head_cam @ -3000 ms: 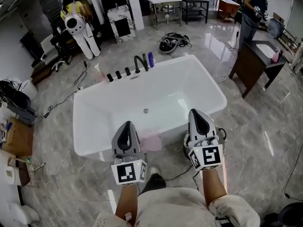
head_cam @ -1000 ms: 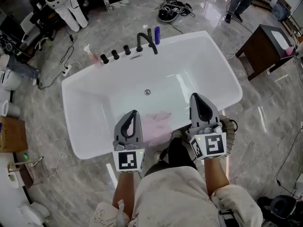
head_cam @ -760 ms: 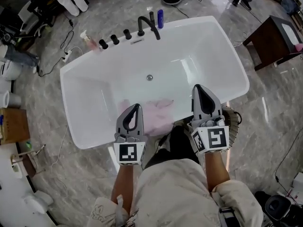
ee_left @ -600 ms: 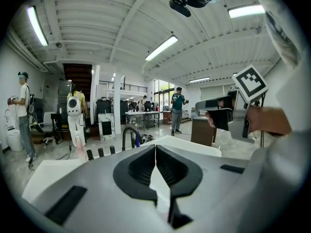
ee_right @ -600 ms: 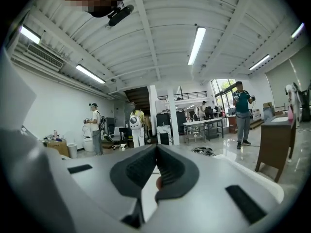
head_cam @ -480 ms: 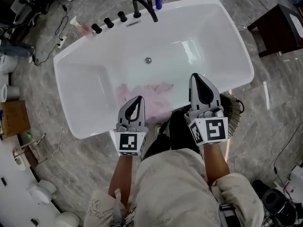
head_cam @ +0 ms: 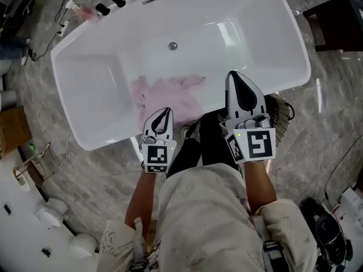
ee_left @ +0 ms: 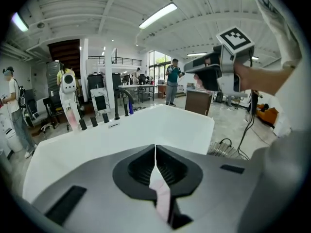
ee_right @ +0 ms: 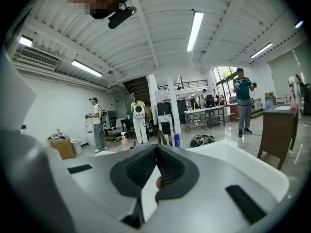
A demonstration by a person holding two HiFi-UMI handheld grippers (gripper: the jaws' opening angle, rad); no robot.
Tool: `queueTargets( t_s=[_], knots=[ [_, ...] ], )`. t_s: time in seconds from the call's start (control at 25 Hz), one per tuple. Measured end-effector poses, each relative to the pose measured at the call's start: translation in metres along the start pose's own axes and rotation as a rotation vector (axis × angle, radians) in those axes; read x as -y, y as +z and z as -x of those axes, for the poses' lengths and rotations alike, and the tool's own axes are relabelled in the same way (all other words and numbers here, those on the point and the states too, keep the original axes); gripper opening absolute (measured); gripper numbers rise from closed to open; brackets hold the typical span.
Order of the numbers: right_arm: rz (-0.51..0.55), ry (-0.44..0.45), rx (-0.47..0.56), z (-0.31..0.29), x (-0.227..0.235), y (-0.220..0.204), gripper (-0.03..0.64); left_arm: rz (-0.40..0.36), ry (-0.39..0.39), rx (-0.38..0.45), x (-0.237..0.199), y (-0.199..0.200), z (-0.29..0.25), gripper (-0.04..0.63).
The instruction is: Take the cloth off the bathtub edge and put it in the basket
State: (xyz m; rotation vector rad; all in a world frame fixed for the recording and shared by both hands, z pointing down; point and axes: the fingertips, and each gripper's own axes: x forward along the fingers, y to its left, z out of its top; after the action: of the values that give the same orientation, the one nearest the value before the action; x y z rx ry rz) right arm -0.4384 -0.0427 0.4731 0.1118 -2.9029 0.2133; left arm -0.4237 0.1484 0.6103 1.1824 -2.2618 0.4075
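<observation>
Probably the reaching step: left gripper (head_cam: 165, 111) and right gripper (head_cam: 232, 76) hang pressed together by the centre cloth (head_cam: 164, 90); left must open.

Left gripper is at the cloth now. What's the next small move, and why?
Probably open the left gripper before lowering it onto the cloth. Its jaws are shut with nothing gripped, and in the head view its tip sits at the near edge of the pink cloth draped over the tub rim. Shut jaws would likely only push the fabric. Opened, they could straddle a fold and pinch it.
</observation>
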Motion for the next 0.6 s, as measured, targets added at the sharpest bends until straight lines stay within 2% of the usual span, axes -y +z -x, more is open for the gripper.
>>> queueTargets(
  t_s=[0.24, 0.36, 0.4, 0.48, 0.6],
  knots=[
    [-0.025, -0.011, -0.034, -0.004, 0.006, -0.019, -0.012, -0.024, -0.018, -0.131, 0.009, -0.056, -0.016, 0.003],
    [-0.034, -0.010, -0.044, -0.004, 0.008, -0.026, -0.012, -0.070, -0.039, -0.196, 0.017, -0.081, -0.025, 0.006],
    [-0.037, -0.009, -0.049, -0.004, 0.009, -0.029, -0.012, -0.086, -0.045, -0.219, 0.019, -0.089, -0.027, 0.014],
    [-0.042, -0.008, -0.060, -0.004, 0.010, -0.035, -0.012, -0.110, -0.061, -0.268, 0.023, -0.106, -0.033, 0.086],
    [-0.048, -0.009, -0.072, -0.004, 0.012, -0.042, -0.012, -0.150, -0.088, -0.339, 0.029, -0.130, -0.039, 0.125]
  ],
)
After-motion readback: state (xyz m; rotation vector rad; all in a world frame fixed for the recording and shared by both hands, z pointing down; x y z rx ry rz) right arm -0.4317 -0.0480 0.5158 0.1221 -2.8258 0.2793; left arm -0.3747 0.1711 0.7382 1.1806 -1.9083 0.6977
